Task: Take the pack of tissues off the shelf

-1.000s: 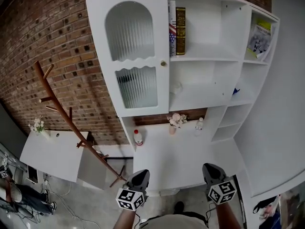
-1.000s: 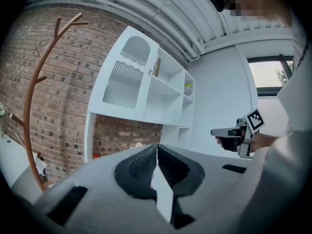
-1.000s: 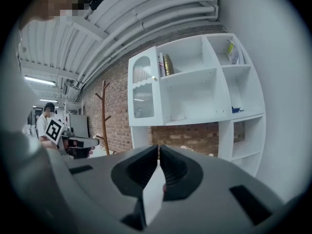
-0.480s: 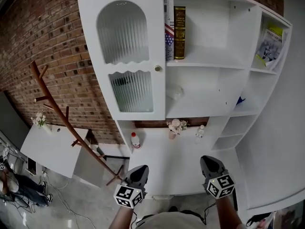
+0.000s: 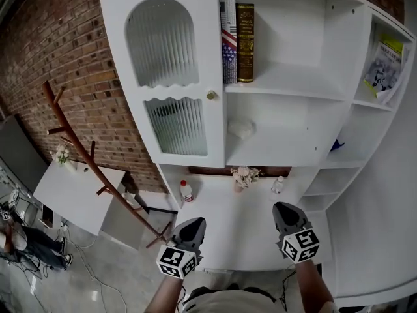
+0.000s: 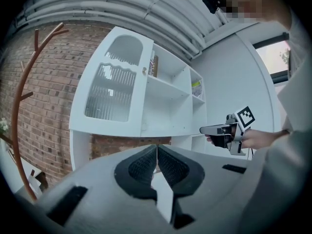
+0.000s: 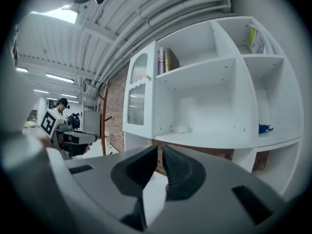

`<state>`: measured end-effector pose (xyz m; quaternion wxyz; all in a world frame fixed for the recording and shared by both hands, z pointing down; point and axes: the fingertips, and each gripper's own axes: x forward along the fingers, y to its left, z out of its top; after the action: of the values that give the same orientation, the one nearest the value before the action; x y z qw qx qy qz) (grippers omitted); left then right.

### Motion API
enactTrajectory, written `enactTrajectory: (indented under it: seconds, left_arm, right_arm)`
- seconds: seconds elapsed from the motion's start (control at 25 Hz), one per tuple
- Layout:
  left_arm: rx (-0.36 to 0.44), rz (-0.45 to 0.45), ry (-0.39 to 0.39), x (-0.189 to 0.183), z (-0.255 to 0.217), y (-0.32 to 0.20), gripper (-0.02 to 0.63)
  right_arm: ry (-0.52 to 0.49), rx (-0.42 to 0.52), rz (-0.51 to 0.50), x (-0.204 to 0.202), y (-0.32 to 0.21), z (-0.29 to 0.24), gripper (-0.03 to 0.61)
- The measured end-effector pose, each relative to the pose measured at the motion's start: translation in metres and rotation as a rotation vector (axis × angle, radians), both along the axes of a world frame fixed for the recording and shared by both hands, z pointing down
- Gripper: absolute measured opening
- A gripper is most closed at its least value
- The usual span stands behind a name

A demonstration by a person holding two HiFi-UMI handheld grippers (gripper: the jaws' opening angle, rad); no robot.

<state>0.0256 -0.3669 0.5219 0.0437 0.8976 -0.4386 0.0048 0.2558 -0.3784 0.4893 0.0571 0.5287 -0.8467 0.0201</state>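
- Head view: my left claw (image 5: pixel 193 225) and right claw (image 5: pixel 284 212) are low before the shelf (image 5: pixel 287 150). The pack of tissues (image 5: pixel 241 129) lies on its middle board, well apart from both.
- Left gripper view: left claw closed, empty.
- Right gripper view: right claw closed, empty.

Left part of the shelf unit (image 5: pixel 287 31) behind a door (image 5: pixel 169 77); just right of it, on the top shelf, books (image 5: pixel 238 41) upright. One shelf lower, pack of tissues (image 5: pixel 241 129). Below, on the desktop (image 5: pixel 241 230), flowers (image 5: pixel 244 175) between a bottle (image 5: pixel 186 190) at left and a small bottle (image 5: pixel 278 185) at right. Left of the unit, coat rack (image 5: pixel 78 152), then a side table (image 5: pixel 75 204). Near the desktop's front edge, left gripper (image 5: pixel 193 223) and right gripper (image 5: pixel 282 208), well apart.
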Motion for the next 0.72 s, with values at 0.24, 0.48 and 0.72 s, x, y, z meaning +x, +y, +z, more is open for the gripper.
enactTrajectory:
  seconds: [0.24, 0.48, 0.72]
  left_arm:
    - [0.026, 0.01, -0.013, 0.015, -0.017, -0.016, 0.028]
    - [0.053, 0.057, -0.02, 0.028, -0.03, -0.035, 0.028]
    - [0.062, 0.094, -0.016, 0.032, -0.04, -0.052, 0.028]
  right_arm:
    - [0.011, 0.045, -0.015, 0.0, -0.028, -0.022, 0.034]
    - [0.038, 0.062, -0.027, -0.008, -0.064, -0.04, 0.034]
    - [0.053, 0.049, -0.027, -0.022, -0.105, -0.054, 0.034]
